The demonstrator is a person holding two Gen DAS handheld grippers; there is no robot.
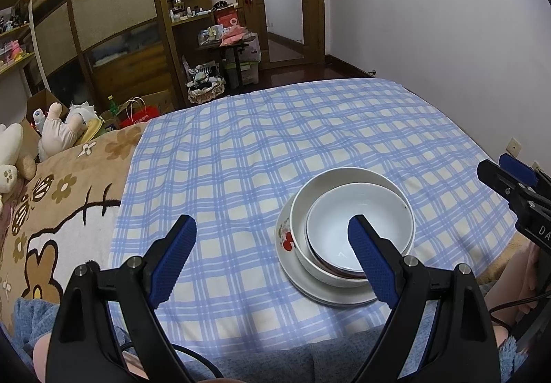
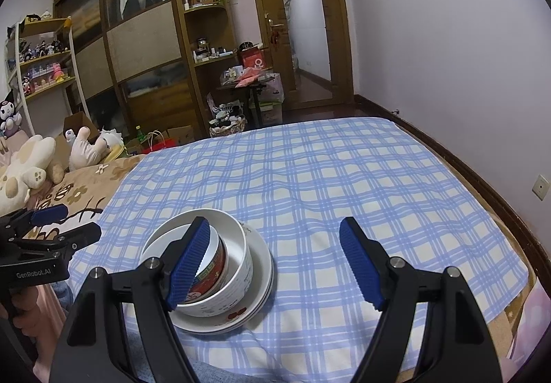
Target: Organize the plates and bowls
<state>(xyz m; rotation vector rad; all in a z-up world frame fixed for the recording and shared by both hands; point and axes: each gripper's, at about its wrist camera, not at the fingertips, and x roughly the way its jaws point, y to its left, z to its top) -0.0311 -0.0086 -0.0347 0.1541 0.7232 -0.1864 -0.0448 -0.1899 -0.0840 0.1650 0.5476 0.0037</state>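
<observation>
- Blue checked cloth [image 2: 310, 176] spread over a bed
- Plush toys [image 2: 31, 169] beside it
- Wooden wardrobe [image 2: 137, 38]
- Mirrored door [image 2: 303, 21]

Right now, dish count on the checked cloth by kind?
Bowls: 2, a small bowl with a red patterned outside nested in a larger white bowl
Plates: at least 2, stacked under the bowls, rims too close to separate further
Total: at least 4

Right tongs [image 1: 516, 183] cut off by edge; small bowl [image 2: 213, 266] partly hidden.
</observation>
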